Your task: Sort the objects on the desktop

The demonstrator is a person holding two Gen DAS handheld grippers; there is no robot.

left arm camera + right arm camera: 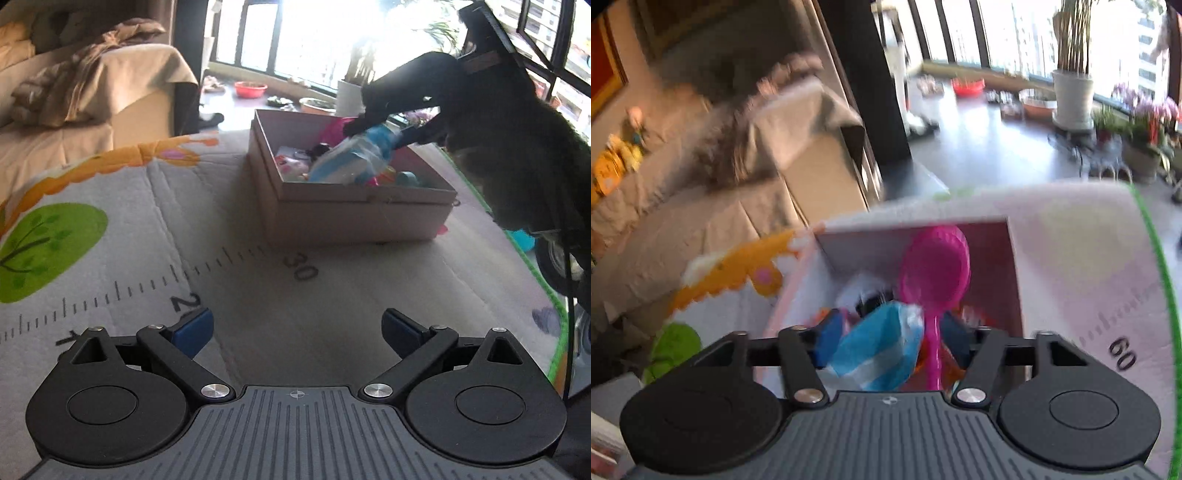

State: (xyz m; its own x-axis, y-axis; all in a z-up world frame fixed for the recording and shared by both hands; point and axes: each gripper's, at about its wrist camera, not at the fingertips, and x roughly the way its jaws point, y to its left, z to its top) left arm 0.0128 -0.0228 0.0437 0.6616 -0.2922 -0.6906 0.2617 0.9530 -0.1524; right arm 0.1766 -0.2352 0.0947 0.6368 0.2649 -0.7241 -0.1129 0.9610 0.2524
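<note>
Left gripper [297,332]: jaws spread wide, nothing between them. It hangs over the bare play mat [110,258], with the cardboard box [354,206] well ahead of it and slightly right.

Right gripper [892,338]: poised over the box [912,236], jaws part open. A plastic bottle with a blue label [875,350] sits between its fingers; motion blur prevents confirming whether the pads press on it. A pink spoon [934,273] lies just beyond the fingertips, against the far wall of the box.

Judged step: releasing the bottle into the box. To do it well:
1. Keep the right gripper centred over the box interior.
2. Open fully before lifting away, so the label does not snag.
3. Withdraw straight up, clear of the spoon.
4. Keep the left gripper clear of the box.
</note>
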